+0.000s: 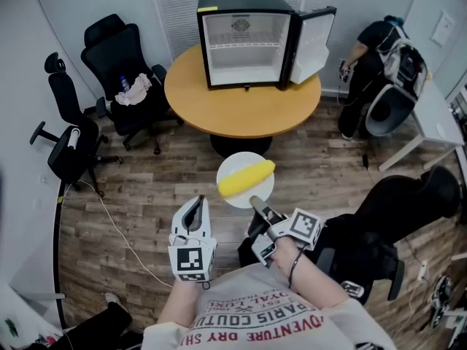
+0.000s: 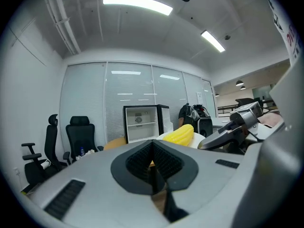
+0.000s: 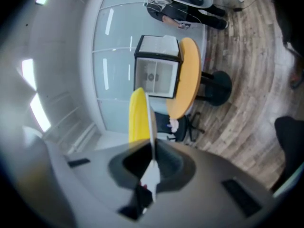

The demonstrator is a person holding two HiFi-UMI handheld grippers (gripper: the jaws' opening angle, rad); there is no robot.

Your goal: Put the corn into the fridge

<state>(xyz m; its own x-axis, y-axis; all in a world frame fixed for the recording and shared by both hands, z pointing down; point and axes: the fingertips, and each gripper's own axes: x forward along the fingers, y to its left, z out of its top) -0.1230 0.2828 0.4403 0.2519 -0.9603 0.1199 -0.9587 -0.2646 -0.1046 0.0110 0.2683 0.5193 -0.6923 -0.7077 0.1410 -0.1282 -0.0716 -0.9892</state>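
While the left hand-held gripper (image 1: 197, 204) and the right hand-held gripper (image 1: 255, 201) are held low in front of the person, a wood-plank floor (image 1: 146, 195) spreads out beneath and ahead of them. Beyond their tips, well apart from both, stands a round wooden tabletop (image 1: 191, 93) on a dark pedestal. On it, farther ahead again, sits a small black fridge (image 1: 241, 6) with a white interior. Its door (image 1: 315, 41) stands open, swung out toward the right hand-held gripper's side. Ahead and to the left of the left hand-held gripper are two black office chairs (image 1: 120, 57). The one nearer the tabletop has a crumpled cloth (image 1: 135, 92) on its seat. Far ahead and to the right of the right hand-held gripper, a person (image 1: 365, 57) in dark clothes bends over.

The left hand-held gripper points ahead, roughly level, its jaws pressed together with nothing between them. Just to its right, the right hand-held gripper has its jaws clamped on the near rim of a white plate (image 1: 244, 199), held out over the floor short of the tabletop. The corn (image 1: 246, 178), a yellow cob, lies across the plate just beyond the right hand-held gripper's tips, ahead and slightly right of the left one's, and well short of the fridge.
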